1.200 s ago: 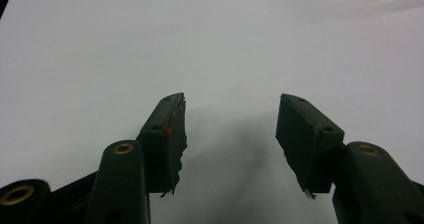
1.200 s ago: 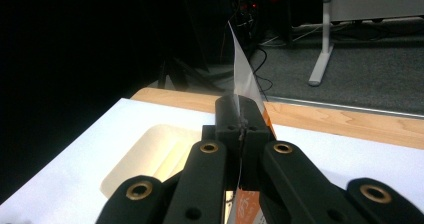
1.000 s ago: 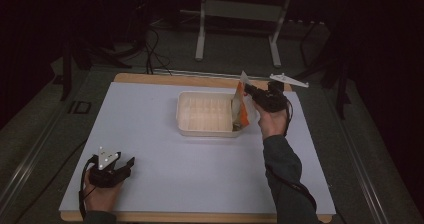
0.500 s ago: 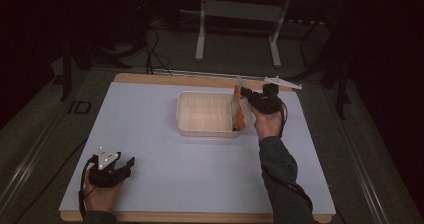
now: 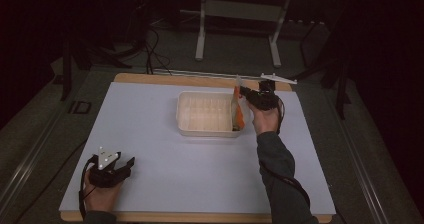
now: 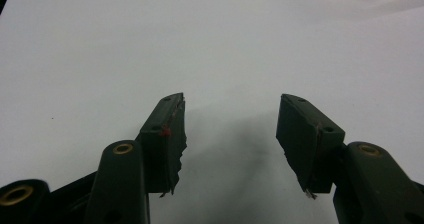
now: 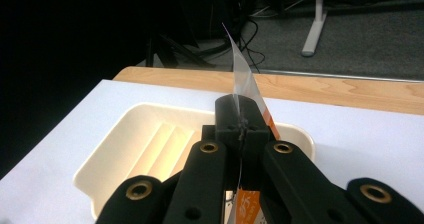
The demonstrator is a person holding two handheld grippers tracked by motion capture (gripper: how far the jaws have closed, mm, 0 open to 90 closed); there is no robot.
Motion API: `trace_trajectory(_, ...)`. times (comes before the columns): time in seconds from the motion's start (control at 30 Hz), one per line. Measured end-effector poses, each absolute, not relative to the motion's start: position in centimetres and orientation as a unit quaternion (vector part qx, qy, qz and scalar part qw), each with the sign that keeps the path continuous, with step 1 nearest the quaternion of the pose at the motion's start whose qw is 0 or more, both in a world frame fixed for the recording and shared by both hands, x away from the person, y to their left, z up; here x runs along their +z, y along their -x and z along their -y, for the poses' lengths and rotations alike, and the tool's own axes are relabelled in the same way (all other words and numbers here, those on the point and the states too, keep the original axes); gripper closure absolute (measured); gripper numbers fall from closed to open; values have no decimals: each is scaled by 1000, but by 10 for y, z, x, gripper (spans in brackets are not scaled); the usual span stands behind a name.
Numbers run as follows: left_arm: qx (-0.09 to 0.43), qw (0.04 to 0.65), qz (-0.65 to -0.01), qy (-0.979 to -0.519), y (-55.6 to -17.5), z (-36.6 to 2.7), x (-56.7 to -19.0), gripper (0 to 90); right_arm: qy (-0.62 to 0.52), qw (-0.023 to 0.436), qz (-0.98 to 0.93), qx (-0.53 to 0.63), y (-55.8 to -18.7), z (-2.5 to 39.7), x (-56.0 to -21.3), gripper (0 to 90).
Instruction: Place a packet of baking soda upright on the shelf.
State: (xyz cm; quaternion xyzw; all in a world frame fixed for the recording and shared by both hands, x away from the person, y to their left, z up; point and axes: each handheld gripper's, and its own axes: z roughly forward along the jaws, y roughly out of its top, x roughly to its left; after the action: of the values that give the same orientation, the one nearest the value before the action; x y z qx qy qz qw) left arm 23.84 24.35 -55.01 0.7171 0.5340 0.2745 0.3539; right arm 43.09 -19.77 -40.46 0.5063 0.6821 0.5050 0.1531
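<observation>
The right gripper (image 5: 243,92) stands over the right end of the tray (image 5: 207,130), its jaws closed flat on a packet (image 5: 238,111) of clear film with an orange printed part. In the right gripper view the jaws meet on the packet (image 7: 248,84) near its middle, so the clear tip rises above them and the orange part hangs below, toward the tray (image 7: 107,161). In the high view the packet stands nearly upright, its lower edge inside the tray at the right wall; whether it touches the floor of the tray cannot be told. The edge-on grip keeps the thin film from folding and points its lower end into the tray, which suggests that the packet is being put in or taken out; which of the two cannot be judged.

The left gripper (image 5: 116,168) rests near the front left corner of the mat (image 5: 150,184), well apart from the tray. Its jaws are spread wide and hold nothing, with only bare mat (image 6: 100,44) between them; it seems parked out of the way.
</observation>
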Motion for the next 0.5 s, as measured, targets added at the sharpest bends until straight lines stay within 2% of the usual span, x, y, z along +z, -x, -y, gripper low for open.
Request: trace_trajectory(0.5,274,354,-535,-716,-238,-244,-550,449,-536,143,-676,485,-450,198,-407,900)
